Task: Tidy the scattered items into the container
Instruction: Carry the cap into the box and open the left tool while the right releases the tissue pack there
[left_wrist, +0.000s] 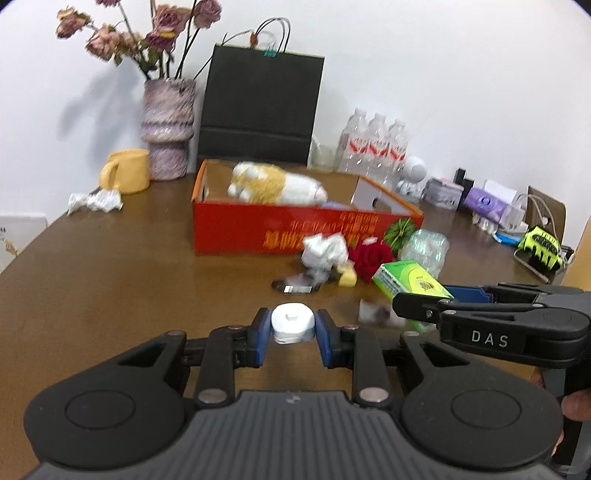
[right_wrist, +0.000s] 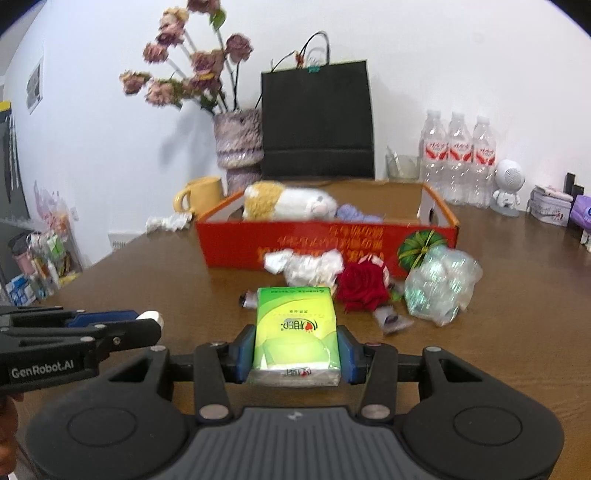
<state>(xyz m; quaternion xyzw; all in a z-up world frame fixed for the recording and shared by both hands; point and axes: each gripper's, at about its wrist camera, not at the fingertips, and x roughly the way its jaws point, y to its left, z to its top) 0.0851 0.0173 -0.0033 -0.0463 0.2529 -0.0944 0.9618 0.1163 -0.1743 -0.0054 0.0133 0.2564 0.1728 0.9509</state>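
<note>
My left gripper (left_wrist: 293, 332) is shut on a small white case (left_wrist: 293, 322), held just above the wooden table. My right gripper (right_wrist: 296, 349) is shut on a green tissue pack (right_wrist: 295, 328), its blue pads pressing both long sides; the same pack (left_wrist: 410, 282) shows at the right of the left wrist view. Ahead stands the red cardboard box (left_wrist: 236, 229) (right_wrist: 236, 243), holding a plush toy (left_wrist: 275, 184) (right_wrist: 288, 203). In front of the box lie crumpled white paper (right_wrist: 306, 264), a red rose (right_wrist: 364, 282) and a clear plastic wrap (right_wrist: 439, 288).
Behind the box stand a black paper bag (right_wrist: 317, 122), a vase with dried flowers (right_wrist: 238, 144), a yellow mug (right_wrist: 201, 197) and water bottles (right_wrist: 458, 155). More crumpled paper (left_wrist: 96, 201) lies at the left. A yellow glove (left_wrist: 541, 247) and small boxes crowd the right edge.
</note>
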